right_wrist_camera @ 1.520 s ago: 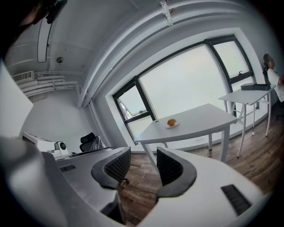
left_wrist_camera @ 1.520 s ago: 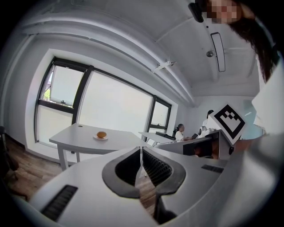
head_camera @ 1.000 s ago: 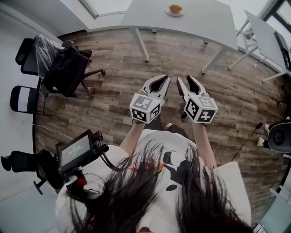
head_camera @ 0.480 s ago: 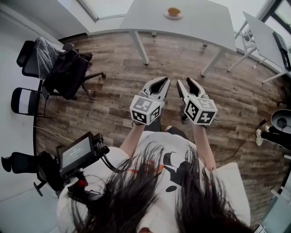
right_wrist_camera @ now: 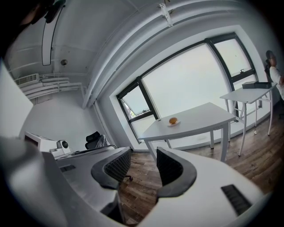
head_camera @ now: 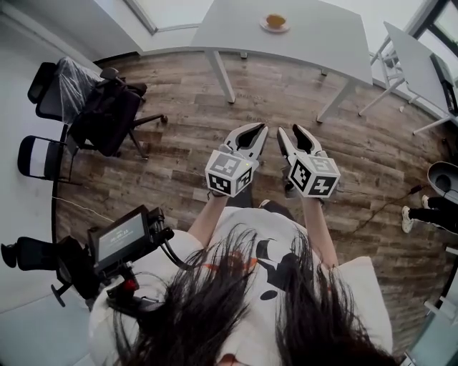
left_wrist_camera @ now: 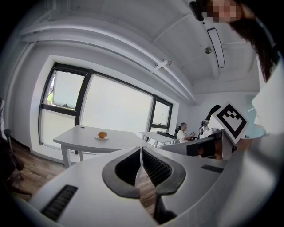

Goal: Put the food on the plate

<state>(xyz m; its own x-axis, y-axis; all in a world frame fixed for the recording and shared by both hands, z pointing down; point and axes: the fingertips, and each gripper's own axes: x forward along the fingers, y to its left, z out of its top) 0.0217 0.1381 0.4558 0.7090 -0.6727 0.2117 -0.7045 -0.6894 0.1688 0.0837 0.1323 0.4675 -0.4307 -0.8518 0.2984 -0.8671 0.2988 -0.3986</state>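
Observation:
An orange-brown bun (head_camera: 275,21) lies on a small plate (head_camera: 264,23) on the white table (head_camera: 315,39) across the room. The bun (left_wrist_camera: 102,134) and the plate (left_wrist_camera: 102,138) also show in the left gripper view. In the right gripper view the bun (right_wrist_camera: 173,120) is small on the plate (right_wrist_camera: 173,123). Both grippers are held side by side at chest height over the wood floor, far short of the table. My left gripper (head_camera: 263,128) (left_wrist_camera: 141,153) is shut and empty. My right gripper (head_camera: 289,129) (right_wrist_camera: 144,153) has its jaws a little apart with nothing between them.
Black office chairs (head_camera: 100,107) stand at the left over the plank floor (head_camera: 179,154). A second white table (head_camera: 415,50) and someone's feet (head_camera: 429,211) are at the right. A small screen rig (head_camera: 118,239) hangs at my left side. A seated person (left_wrist_camera: 182,131) is far off.
Both grippers stay almost where they were. At the right edge, a round grey thing has slid out and someone's feet have come in.

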